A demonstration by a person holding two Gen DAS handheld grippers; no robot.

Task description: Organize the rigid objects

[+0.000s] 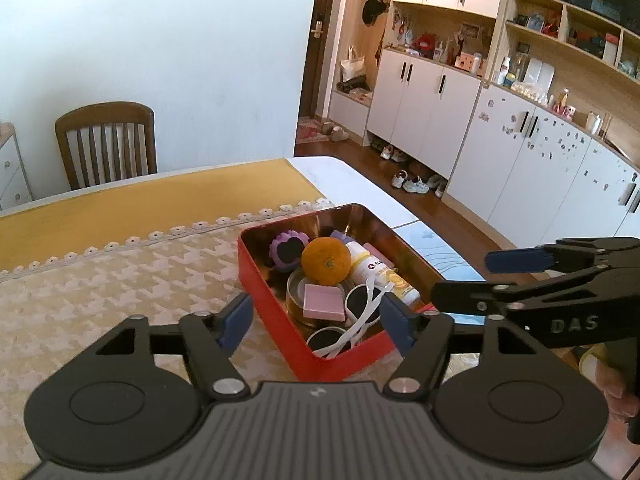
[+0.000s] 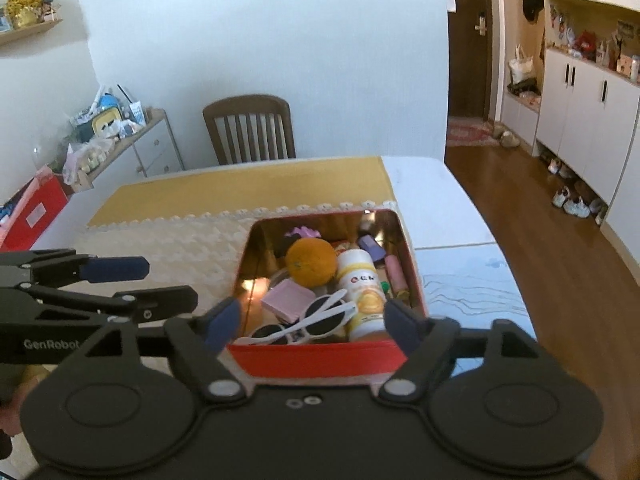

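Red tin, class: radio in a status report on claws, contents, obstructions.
Left claw open, empty. Right claw open, empty. Red tin holds orange, bottle, sunglasses. Nothing in the way.

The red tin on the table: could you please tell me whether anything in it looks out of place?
An orange, a fruit, sits atop the jumble in the red tin, among white sunglasses, a bottle and a pink box. Nothing looks spilled.

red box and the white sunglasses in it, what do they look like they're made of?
Red box: probably painted tin; its inner walls are shiny gold and mirror the contents. White sunglasses: likely glossy moulded plastic, with a smooth opaque white frame and dark lenses. Neither is certain from looks alone.
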